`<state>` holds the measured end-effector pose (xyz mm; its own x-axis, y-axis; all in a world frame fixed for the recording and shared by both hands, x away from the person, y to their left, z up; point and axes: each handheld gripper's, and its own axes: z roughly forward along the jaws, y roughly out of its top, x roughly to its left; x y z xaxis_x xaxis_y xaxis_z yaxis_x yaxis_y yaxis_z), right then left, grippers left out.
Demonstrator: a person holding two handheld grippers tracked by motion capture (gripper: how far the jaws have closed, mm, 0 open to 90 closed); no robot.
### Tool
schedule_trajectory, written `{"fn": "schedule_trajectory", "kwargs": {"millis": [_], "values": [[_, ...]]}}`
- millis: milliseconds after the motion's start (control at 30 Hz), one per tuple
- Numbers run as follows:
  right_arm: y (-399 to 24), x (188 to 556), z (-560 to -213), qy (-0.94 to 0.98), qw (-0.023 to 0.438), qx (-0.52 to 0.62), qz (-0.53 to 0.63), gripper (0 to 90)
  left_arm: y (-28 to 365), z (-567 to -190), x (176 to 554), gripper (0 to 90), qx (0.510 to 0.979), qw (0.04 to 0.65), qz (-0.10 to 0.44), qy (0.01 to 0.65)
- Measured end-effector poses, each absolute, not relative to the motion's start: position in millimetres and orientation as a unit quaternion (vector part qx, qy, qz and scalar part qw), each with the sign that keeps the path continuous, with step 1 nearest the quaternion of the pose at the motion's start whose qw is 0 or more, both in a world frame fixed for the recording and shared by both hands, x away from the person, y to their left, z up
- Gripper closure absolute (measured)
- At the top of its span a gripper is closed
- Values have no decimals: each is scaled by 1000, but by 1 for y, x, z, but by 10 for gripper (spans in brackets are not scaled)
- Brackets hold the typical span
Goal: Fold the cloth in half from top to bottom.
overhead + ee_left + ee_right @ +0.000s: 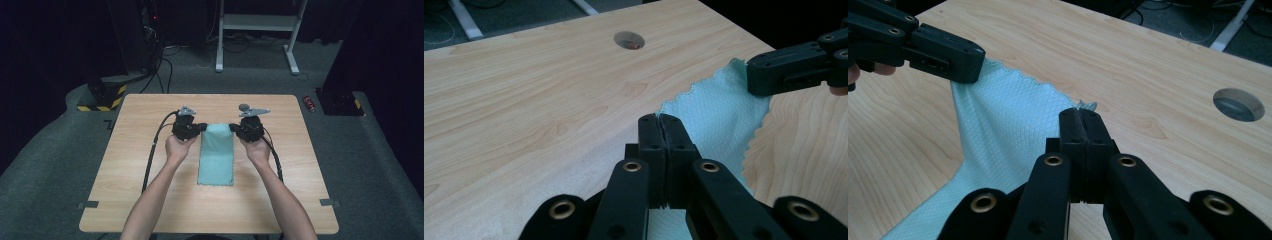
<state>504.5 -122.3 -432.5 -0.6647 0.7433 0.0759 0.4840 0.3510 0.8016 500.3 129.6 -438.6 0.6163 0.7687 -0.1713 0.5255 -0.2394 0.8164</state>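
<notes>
On the table, taken from left to right:

Item one, your left gripper. It sits at the far left corner of the cloth. Its fingers are closed flat together, with the cloth's scalloped edge pinched between them.

Item two, the cloth. Pale teal, textured, with a zigzag-cut hem. It lies near the middle of the table as a long strip running from far to near. Its near end rests flat on the wood; its far edge is lifted slightly and stretched between your two grippers.

Item three, your right gripper. It sits at the far right corner of the cloth. Its fingers are likewise pressed shut, nipping that corner.

Item four, a round cable hole in the table top, farther off and well apart from the cloth.

Step in hand, by the look of it: both far corners are secured, ready for a fold or a lift. The next move calls for you to carry both corners together at an even pace, keeping the edge taut between them. If you are folding, bring it toward the near hem and line the corners up before letting go.
</notes>
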Motion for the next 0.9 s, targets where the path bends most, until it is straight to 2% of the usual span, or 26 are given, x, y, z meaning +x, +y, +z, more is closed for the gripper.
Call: {"fn": "schedule_trajectory", "kwargs": {"millis": [433, 900], "values": [[-126, 495, -435, 810, 145, 375, 426, 900, 131, -443, 494, 887, 780, 452, 119, 416], [-124, 490, -437, 813, 137, 367, 430, 900, 132, -443, 482, 888, 793, 443, 128, 398]]}}
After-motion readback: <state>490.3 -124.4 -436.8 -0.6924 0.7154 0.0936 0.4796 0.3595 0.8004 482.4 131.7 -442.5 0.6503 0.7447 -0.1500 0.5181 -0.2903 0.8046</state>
